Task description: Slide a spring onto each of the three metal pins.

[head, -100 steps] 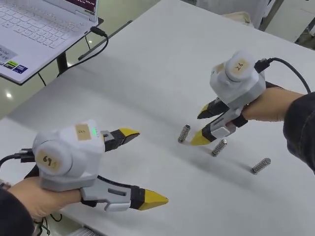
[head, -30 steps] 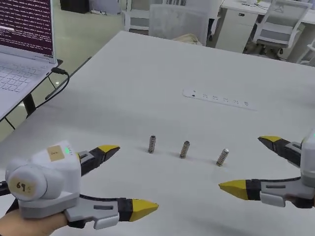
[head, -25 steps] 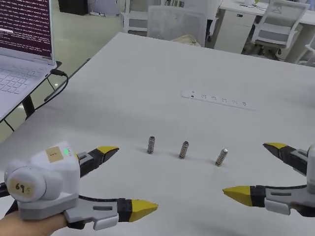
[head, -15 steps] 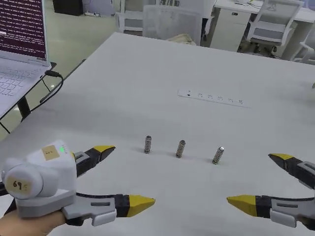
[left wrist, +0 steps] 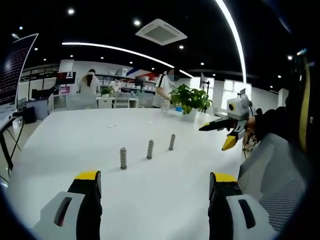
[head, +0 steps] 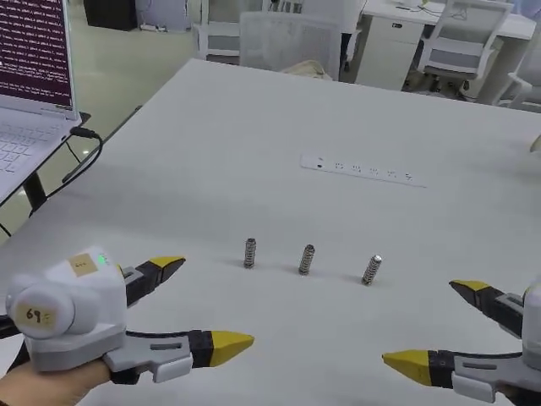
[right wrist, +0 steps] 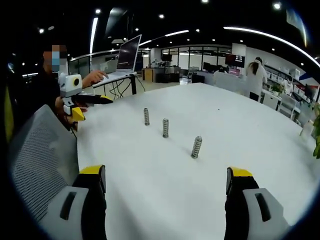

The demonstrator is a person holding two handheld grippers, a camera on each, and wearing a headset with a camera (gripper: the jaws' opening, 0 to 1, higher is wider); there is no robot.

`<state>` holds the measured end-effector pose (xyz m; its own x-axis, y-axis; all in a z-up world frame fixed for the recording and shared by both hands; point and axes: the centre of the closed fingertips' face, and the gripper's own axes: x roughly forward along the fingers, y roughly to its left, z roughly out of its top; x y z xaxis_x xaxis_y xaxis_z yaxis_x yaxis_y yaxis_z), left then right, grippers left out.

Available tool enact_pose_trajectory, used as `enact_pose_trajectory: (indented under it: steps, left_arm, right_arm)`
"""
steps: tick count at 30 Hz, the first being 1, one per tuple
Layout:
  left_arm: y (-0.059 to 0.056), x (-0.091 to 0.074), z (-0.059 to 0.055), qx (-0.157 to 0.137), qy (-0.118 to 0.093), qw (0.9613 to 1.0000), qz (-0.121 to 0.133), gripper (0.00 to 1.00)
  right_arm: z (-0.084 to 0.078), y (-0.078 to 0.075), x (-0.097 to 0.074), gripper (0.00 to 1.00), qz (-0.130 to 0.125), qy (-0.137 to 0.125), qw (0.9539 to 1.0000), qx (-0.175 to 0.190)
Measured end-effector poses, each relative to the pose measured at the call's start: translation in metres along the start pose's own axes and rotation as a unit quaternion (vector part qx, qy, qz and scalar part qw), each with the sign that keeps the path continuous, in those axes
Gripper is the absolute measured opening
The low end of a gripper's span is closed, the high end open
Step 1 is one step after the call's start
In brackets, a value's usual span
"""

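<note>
Three metal pins stand in a row on the white table, each with a spring around it: the left pin (head: 249,253), the middle pin (head: 307,260) and the right pin (head: 372,270). The same row shows in the left gripper view (left wrist: 123,158) and in the right gripper view (right wrist: 196,146). My left gripper (head: 203,304) hovers near the table's front left, open and holding nothing. At the front right my right gripper (head: 431,326) is open too, with nothing between its yellow-tipped fingers. Both sit well back from the pins.
A white power strip (head: 355,169) lies on the table behind the pins. A laptop (head: 30,76) stands on a side stand at the left with a black cable (head: 80,156) hanging from it. Office chairs (head: 452,46) stand beyond the far edge.
Both grippers have drawn back toward the front edge, away from the pins. 3.3 s ago two springs lay loose by the right gripper; now every pin carries a spring. The camera has also risen.
</note>
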<state>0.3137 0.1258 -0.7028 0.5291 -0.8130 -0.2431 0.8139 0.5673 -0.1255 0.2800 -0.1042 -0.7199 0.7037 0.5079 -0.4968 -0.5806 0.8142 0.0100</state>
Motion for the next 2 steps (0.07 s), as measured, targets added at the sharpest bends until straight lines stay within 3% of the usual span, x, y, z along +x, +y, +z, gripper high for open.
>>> enact_pose_trajectory:
  steps: [2]
  left_arm:
    - [0.0009, 0.0009, -0.006, -0.006, 0.006, 1.0, 0.001, 0.86]
  right_arm:
    - [-0.0043, 0.0008, 0.0014, 1.0, 0.003, 0.004, 1.0, 0.003]
